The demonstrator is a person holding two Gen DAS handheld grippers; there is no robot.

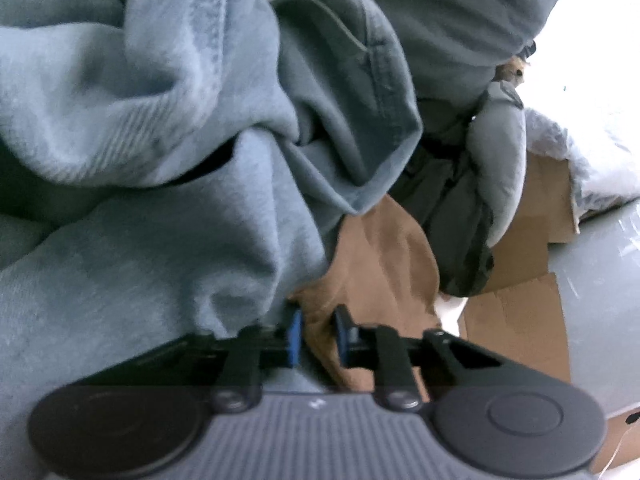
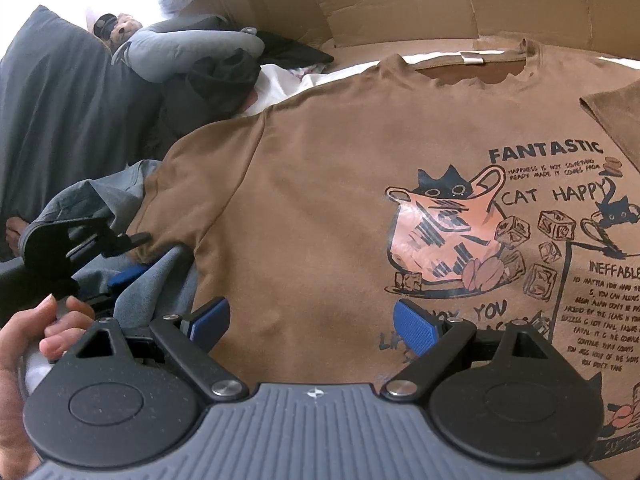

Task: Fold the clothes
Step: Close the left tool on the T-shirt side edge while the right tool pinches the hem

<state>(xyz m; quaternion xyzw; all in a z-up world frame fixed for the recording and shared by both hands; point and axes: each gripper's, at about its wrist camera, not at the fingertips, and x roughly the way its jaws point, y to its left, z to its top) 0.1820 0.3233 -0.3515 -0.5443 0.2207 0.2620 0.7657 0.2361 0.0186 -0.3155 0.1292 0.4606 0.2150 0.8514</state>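
Brown T-shirt (image 2: 320, 200) lay spread flat, print up, ready for folding; left gripper (image 1: 318, 334) had pinched its sleeve (image 1: 380, 260) beside the grey sweatshirt (image 1: 160, 120), likely to fold it inward; right gripper (image 2: 312, 324) hovered open above the chest.

A lived-in home, likely a bedroom: a dark pillow (image 2: 52, 92) lies by a plush toy (image 2: 120, 26), loose clothes (image 1: 152, 120) are heaped about, white bedding (image 1: 592, 152) is rumpled, and flattened cardboard boxes (image 2: 360, 0) stand behind.
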